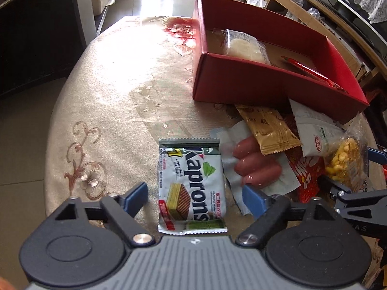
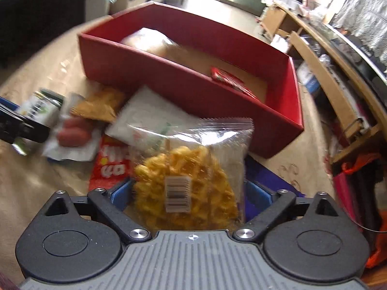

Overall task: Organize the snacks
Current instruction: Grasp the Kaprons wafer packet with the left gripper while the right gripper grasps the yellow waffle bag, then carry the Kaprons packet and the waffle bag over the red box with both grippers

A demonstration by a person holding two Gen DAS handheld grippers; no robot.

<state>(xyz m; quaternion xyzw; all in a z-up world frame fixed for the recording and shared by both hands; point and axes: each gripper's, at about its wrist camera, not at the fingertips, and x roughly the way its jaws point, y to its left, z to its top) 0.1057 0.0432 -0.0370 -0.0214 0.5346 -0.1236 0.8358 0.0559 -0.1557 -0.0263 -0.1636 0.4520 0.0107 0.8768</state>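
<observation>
A red cardboard box [image 1: 241, 82] [image 2: 183, 84] stands on the round table, holding a clear pack of white cake [image 1: 244, 44] and a red packet [image 1: 312, 72]. My left gripper [image 1: 196, 195] is open, its fingers either side of a Kaprons wafer packet [image 1: 191, 186] lying flat on the cloth. My right gripper [image 2: 191, 193] is shut on a clear bag of yellow corn snack [image 2: 188, 188], held above the table before the box; that bag also shows in the left wrist view [image 1: 343, 162].
Loose snacks lie beside the box: a sausage pack [image 1: 254, 166], a gold packet [image 1: 268, 128], a white packet [image 1: 312, 130] and a red packet [image 1: 307, 176]. The table has a beige flowered cloth [image 1: 108, 96]. Shelves and clutter stand at the right [image 2: 338, 84].
</observation>
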